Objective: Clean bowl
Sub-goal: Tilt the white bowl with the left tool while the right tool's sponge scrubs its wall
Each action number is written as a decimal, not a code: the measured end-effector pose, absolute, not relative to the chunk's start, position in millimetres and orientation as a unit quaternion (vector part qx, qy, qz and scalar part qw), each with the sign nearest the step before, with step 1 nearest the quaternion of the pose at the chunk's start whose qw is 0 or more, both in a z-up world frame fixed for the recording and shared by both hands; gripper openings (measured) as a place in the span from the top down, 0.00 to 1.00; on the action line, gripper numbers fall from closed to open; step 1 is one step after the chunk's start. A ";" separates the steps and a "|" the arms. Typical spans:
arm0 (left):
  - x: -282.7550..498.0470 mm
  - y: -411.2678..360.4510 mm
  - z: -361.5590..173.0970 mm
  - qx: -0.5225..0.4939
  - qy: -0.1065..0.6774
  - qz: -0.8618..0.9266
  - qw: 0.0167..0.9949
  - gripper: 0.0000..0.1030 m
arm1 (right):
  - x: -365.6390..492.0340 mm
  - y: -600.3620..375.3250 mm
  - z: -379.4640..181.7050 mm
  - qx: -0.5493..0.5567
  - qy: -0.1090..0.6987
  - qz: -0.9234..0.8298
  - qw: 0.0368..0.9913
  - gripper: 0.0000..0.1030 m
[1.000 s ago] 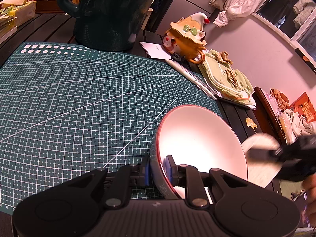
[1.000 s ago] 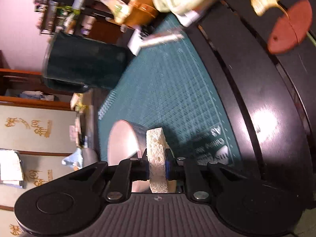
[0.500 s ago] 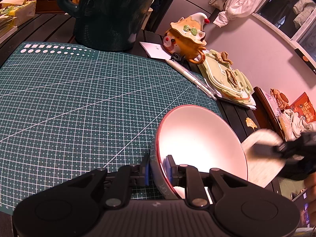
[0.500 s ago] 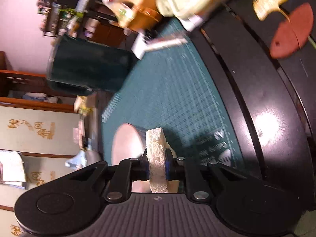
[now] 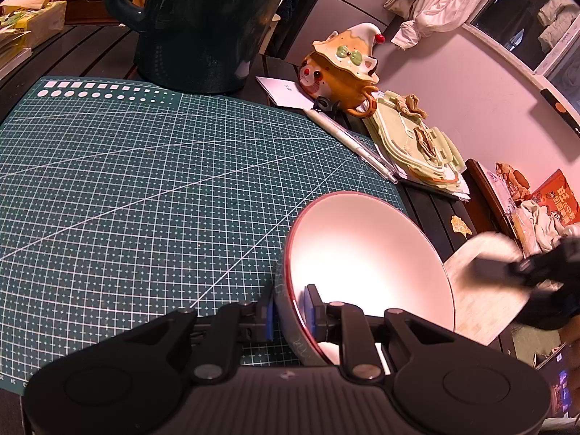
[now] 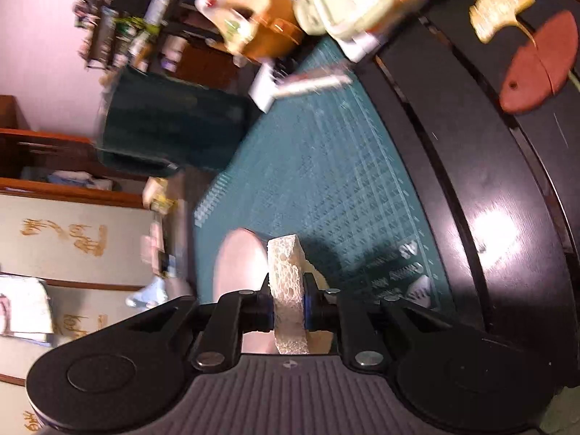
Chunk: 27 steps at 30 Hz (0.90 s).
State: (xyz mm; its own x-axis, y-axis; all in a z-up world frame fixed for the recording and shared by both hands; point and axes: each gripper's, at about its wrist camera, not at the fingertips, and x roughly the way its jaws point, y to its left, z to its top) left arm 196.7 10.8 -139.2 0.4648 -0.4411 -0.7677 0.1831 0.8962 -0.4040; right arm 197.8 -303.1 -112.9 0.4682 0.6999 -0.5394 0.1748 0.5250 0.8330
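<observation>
Bowl [image 5: 366, 264] tilted on the mat's [image 5: 145, 188] corner | we clamp its near rim in left gripper [image 5: 289, 313], exposing the inside | right gripper [image 6: 287, 306] pinches sponge [image 6: 286, 279] beside bowl, apparently for wiping

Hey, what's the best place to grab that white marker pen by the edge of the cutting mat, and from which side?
Take the pen across the middle of its barrel, coming from above with the jaws set crosswise to its length. It lies flat and is long and thin, so its ends offer little to pinch. The stacked green plates sit close on its far side, so approaching from the cutting mat side looks safer.
</observation>
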 end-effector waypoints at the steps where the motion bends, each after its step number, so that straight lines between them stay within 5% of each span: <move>1: 196.6 10.7 -139.2 -0.133 0.483 -0.185 0.845 0.83 | 196.3 -306.6 -108.8 0.460 0.471 0.186 0.729 0.87; 11: 197.1 10.2 -138.9 -0.134 0.483 -0.183 0.846 0.83 | 204.0 -294.2 -134.3 0.440 0.522 0.157 0.713 0.87; 22: 197.1 9.6 -138.8 -0.133 0.483 -0.184 0.846 0.83 | 196.0 -334.1 -113.4 0.549 0.437 0.191 0.686 0.87; 27: 196.2 10.0 -138.6 -0.133 0.483 -0.184 0.846 0.83 | 198.5 -328.7 -101.9 0.452 0.448 0.132 0.760 0.87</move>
State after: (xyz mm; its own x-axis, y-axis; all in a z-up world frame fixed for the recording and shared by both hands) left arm 196.2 10.0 -138.6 0.4650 -0.4400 -0.7682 0.1838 0.8968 -0.4024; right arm 198.5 -328.7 -102.0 0.5631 0.6060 -0.5618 0.2042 0.5568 0.8052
